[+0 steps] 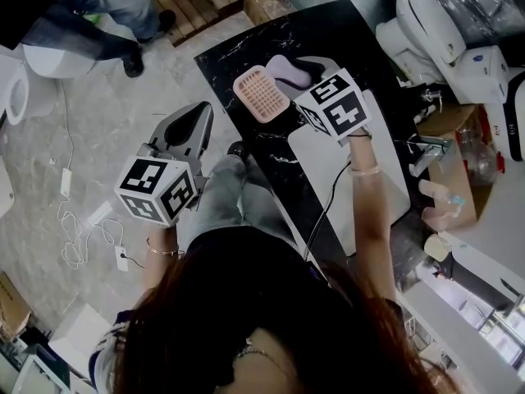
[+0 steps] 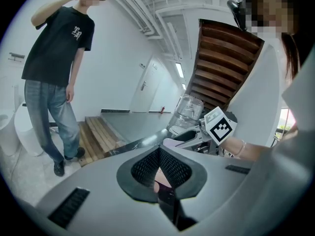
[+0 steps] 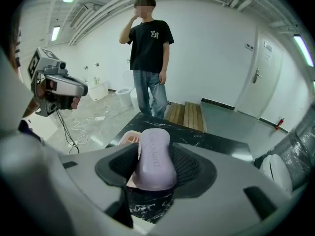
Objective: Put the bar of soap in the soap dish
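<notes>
Right gripper view: the bar of soap (image 3: 153, 163) is seen clamped in the right gripper (image 3: 154, 151), long axis pointing far, the soap dish (image 3: 129, 137) lying just left and below on the counter (image 3: 206, 141), while the left gripper (image 2: 159, 154) is held closed and empty, well left.

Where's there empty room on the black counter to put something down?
Bare black counter lies beyond the soap dish, toward the far edge. It's crowded where the right hand-held gripper holds the bar of soap beside the dish.
</notes>
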Motion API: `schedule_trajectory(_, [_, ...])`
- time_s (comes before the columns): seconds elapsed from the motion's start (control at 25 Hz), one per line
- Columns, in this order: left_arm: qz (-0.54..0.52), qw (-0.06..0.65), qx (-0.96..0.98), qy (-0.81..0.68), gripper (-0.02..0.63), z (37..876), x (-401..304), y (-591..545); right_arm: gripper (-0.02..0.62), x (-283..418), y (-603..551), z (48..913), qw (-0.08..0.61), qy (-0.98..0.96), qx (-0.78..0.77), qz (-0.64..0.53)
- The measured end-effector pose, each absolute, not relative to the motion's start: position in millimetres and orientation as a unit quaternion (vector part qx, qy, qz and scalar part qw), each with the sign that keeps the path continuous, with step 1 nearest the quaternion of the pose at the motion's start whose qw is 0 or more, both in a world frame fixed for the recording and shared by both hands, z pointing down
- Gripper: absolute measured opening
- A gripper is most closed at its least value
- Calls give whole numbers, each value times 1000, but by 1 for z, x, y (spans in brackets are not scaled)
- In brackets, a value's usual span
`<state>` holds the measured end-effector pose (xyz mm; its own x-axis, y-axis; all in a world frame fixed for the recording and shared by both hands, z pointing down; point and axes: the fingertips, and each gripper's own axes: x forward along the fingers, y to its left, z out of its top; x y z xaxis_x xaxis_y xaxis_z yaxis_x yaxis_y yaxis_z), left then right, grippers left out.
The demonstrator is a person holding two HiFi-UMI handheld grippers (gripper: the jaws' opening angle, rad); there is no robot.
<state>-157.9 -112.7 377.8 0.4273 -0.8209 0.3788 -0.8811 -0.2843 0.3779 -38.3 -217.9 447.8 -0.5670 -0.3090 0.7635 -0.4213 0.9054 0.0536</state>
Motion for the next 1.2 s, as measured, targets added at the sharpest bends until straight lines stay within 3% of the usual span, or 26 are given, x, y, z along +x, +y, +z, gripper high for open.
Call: schedule_trajectory(1.2, [47, 295, 768, -566, -6, 399, -197, -81, 225, -81, -184, 499, 443, -877, 167, 88])
